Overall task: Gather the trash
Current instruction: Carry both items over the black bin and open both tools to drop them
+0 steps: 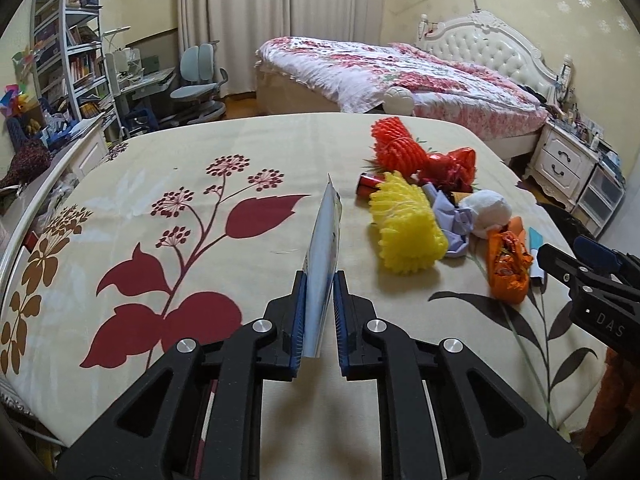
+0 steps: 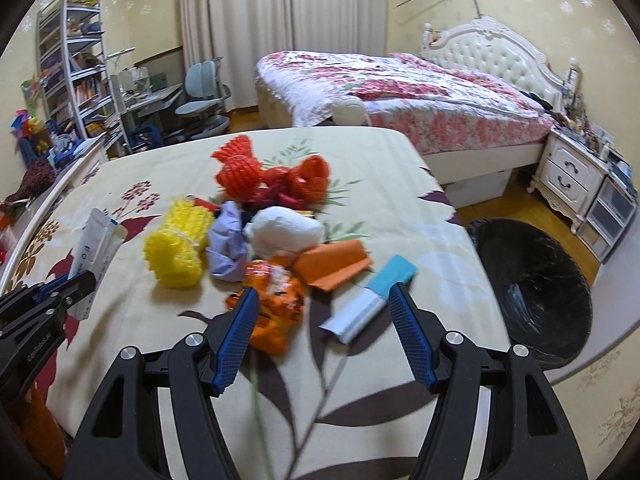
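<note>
My left gripper (image 1: 319,280) is shut on a flat white and blue pouch (image 1: 322,248) that stands on edge above the cream bedcover (image 1: 240,152). To its right lies a trash pile: a yellow foam net (image 1: 406,228), a red foam net (image 1: 396,148), a white wad (image 1: 490,208) and an orange wrapper (image 1: 506,268). My right gripper (image 2: 323,292) is open and hovers over the orange wrapper (image 2: 276,304) and a blue and white packet (image 2: 368,300), touching neither. A black-lined trash bin (image 2: 532,292) stands on the floor to the right.
A crumpled purple paper (image 2: 228,248) and an orange sheet (image 2: 336,266) lie in the pile. Beyond stand a bed with a floral quilt (image 2: 400,92), a white nightstand (image 2: 568,176), a desk chair (image 2: 204,92) and a bookshelf (image 2: 76,64).
</note>
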Available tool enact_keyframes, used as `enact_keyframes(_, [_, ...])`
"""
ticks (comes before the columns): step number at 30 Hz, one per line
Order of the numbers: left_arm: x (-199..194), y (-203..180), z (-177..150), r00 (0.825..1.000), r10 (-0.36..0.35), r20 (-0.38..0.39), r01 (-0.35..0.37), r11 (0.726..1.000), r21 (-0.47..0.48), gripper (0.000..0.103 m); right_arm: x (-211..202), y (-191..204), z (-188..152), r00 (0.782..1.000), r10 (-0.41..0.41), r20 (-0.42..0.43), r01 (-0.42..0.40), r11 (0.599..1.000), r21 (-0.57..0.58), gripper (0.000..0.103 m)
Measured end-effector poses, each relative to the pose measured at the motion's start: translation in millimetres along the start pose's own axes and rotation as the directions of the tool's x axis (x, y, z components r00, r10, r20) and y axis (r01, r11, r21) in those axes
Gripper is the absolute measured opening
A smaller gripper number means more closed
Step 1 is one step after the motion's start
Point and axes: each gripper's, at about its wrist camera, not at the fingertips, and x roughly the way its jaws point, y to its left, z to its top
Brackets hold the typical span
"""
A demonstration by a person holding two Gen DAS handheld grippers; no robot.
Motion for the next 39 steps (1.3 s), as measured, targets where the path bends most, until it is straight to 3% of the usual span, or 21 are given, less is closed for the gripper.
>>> enact_keyframes(9, [10,16,-7,1.0,0.014,-0.024,-0.014,0.999,-0.031,0.013,25,33,-3,0.999,0.003,-0.053,-0.007,0.997,-0.076,0.067])
enact_keyframes(11, [11,15,-8,1.0,0.009,-0.027,-0.01,0.999,-0.032,0.013,28,33,-5,0.998,0.002,-0.066,-0.007,0.997,-0.077,0.056])
enact_keyframes(12, [12,14,-9,1.0,0.005,-0.028,-0.006,0.999,-0.033,0.013,29,32,-6,0.997,0.012,-0.075,-0.018,0.997,-0.075,0.045])
enact_keyframes(19, [6,3,-8,1.0,-0.022,-0.013,0.021,0.999,-0.027,0.013,17,26,-6,0.998,0.029,-0.05,-0.032,0.997,-0.064,0.044])
enact_keyframes(27, [-5,-34,3,0.996,-0.088,0.028,0.088,0.996,0.015,0.013,-8,-8,0,1.0,0.011,0.009,-0.011,1.0,-0.004,0.044])
enact_keyframes(39, [-1,-122,28,0.971,-0.234,0.055,0.226,0.967,0.121,0.013,-15,-99,6,0.986,-0.163,0.032,0.159,0.981,0.108,0.044])
